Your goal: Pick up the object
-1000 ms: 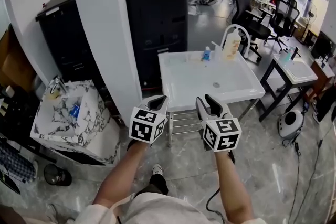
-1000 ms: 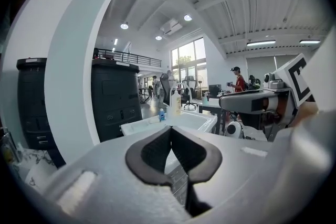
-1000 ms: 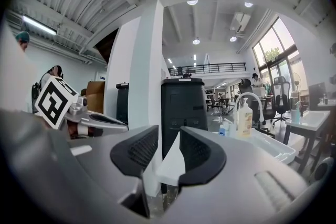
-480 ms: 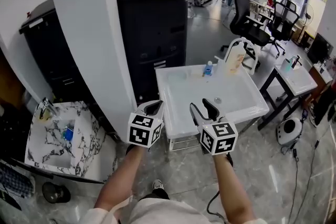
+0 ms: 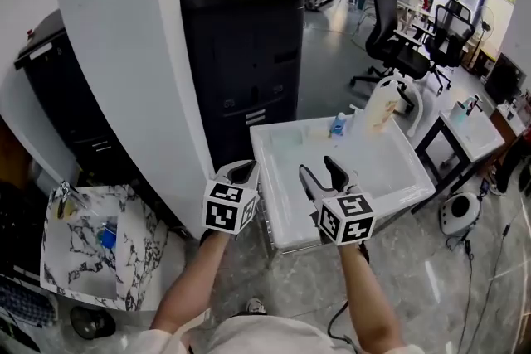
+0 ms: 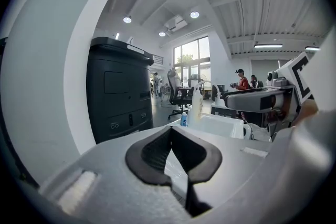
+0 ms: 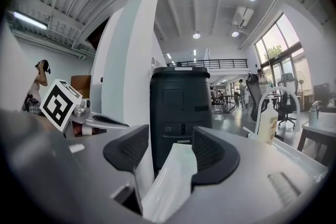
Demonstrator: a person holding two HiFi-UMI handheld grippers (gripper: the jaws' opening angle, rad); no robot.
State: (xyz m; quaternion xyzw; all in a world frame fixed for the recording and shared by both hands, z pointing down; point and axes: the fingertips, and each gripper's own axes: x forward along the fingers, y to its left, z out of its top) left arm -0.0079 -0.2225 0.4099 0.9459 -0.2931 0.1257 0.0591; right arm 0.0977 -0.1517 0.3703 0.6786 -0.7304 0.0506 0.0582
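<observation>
A white sink table [image 5: 290, 203] stands ahead of me. On its far rim are a small blue bottle [image 5: 338, 127] and a tall soap dispenser [image 5: 382, 107] beside a white tap [image 5: 412, 99]. My left gripper [image 5: 242, 172] hovers over the sink's near left corner, fingertips touching, holding nothing. My right gripper [image 5: 319, 170] hangs above the basin's near part with its jaws opening and nothing between them. In the left gripper view the blue bottle [image 6: 184, 119] and dispenser [image 6: 197, 105] stand beyond the shut pads. The right gripper view shows the dispenser [image 7: 268, 120] at the right.
A black cabinet [image 5: 241, 46] and a white pillar [image 5: 133, 54] stand just behind the sink. A marble-patterned basin [image 5: 83, 249] lies at the lower left. Office chairs [image 5: 398, 33], another small table [image 5: 469, 113] and a round floor device [image 5: 460, 215] are to the right. People stand far back.
The right gripper's jaws have spread wider. The view has swung so that the sink sits further right and nearer under both grippers. The left gripper stays shut.
</observation>
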